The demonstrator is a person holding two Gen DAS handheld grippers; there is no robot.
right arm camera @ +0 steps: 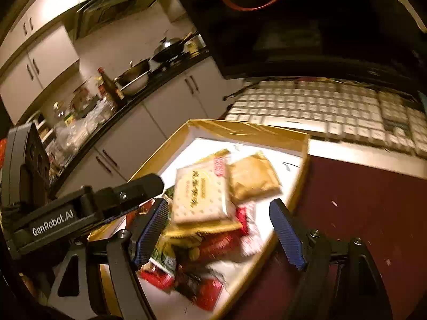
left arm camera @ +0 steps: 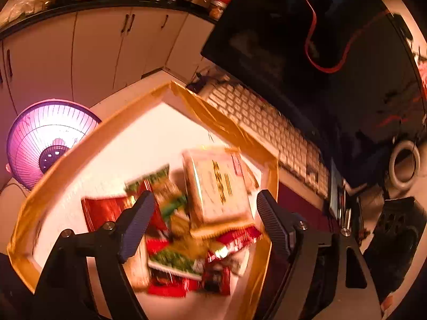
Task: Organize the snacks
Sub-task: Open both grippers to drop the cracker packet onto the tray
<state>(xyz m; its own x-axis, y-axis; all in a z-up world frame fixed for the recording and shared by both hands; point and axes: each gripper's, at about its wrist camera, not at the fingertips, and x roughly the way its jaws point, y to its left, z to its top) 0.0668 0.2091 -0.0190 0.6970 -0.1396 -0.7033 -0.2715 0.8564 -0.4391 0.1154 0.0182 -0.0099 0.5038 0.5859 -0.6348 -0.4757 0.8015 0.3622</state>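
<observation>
Inside a shallow gold-rimmed box (right arm camera: pixel 248 129) with a white floor lies a loose heap of snack packets (right arm camera: pixel 202 229); a pale cracker pack (right arm camera: pixel 201 194) sits tilted on top, a tan packet (right arm camera: pixel 252 177) lies just to its right, and red and green wrappers (left arm camera: pixel 170 202) spread beneath, nearer the cameras; both pictures are blurred, so finer print cannot be read. Above the heap hover both tools; the left gripper (left arm camera: pixel 205 208) has its jaws wide apart with nothing between the pads, and the right gripper (right arm camera: pixel 220 229) likewise stands wide apart and empty. Beyond the box's far side runs a white keyboard (right arm camera: pixel 320 106); a dark red surface (right arm camera: pixel 360 200) lies to the right; a purple fan (left arm camera: pixel 48 141) glows at far left.

By my judgement the packets are gathered in the box and a drop has probably just finished; next comes choosing one packet or tidying the heap, which calls for lowering one set of jaws squarely over a single edge without dragging its neighbours.
</observation>
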